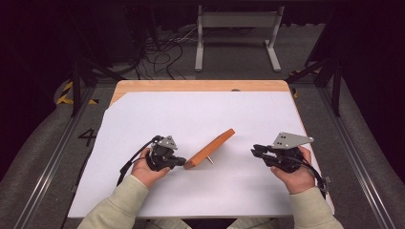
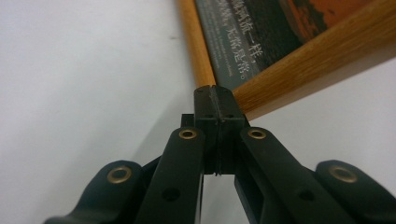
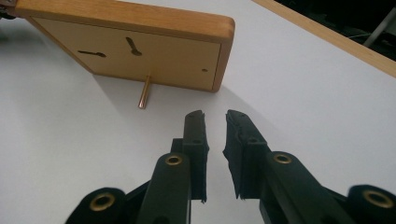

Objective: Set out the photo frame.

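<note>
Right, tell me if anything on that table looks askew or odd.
The wooden picture frame is not lying flat: it stands tilted on the white sheet, propped on a small peg sticking out of its back. The left gripper is shut at its lower corner; the right gripper is open, apart from it.

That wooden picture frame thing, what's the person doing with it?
A person holds a gripper in each hand at a table covered with a white sheet. The left gripper is pinched shut on a corner of the wooden picture frame, which stands tilted on the sheet, propped by a small peg sticking out of its back. The right gripper is open, apart from the frame, pointing toward its back with nothing in it.
</note>
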Demonstrator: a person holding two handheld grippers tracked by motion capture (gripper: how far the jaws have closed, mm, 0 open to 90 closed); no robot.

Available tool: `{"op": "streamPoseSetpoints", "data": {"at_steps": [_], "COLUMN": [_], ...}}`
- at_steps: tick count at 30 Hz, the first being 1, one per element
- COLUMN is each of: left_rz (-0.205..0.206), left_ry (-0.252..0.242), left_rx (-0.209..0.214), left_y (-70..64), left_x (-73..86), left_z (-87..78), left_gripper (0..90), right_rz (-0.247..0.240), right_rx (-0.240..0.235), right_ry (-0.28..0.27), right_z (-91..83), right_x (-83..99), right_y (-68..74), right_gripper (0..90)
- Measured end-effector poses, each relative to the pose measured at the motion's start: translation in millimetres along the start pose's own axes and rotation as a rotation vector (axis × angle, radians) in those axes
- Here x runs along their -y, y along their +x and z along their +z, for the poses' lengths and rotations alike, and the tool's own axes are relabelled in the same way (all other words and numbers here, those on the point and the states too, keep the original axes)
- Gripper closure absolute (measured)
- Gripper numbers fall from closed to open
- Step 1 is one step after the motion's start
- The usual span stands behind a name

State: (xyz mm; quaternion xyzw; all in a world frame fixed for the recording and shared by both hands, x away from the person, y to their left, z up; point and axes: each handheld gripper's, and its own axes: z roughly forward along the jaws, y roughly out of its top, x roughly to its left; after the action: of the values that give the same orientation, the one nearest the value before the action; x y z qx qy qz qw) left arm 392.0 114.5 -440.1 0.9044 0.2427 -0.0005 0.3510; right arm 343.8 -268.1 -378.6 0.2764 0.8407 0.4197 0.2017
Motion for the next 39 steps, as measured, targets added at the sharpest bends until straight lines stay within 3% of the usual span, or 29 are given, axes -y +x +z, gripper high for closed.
{"op": "streamPoseSetpoints", "data": {"at_steps": [5,12,20,32,39], "left_rz": [0.024,0.100,0.145,0.182,0.185], "left_ry": [0.018,0.052,0.049,0.047,0.039], "left_rx": [0.036,0.095,0.129,0.159,0.143], "left_y": [-8.8,-27.9,-42.7,-60.2,-61.2], "left_x": [-3.1,-10.0,-17.4,-28.1,-28.1], "left_z": [4.9,15.6,25.5,40.9,37.6], "left_gripper": [89.8,89.8,89.7,89.7,89.6], "right_rz": [0.001,0.003,0.002,0.008,0.034], "right_rx": [0.001,0.001,0.001,-0.019,-0.059], "right_ry": [-0.001,-0.006,-0.004,0.005,0.027], "right_z": [-0.9,-2.6,-3.0,-3.2,-8.5], "right_x": [-0.1,-0.1,-0.5,0.0,9.1], "right_y": [-0.5,-1.1,-0.5,1.9,10.3], "right_gripper": [78.1,78.1,78.3,81.7,88.4]}}
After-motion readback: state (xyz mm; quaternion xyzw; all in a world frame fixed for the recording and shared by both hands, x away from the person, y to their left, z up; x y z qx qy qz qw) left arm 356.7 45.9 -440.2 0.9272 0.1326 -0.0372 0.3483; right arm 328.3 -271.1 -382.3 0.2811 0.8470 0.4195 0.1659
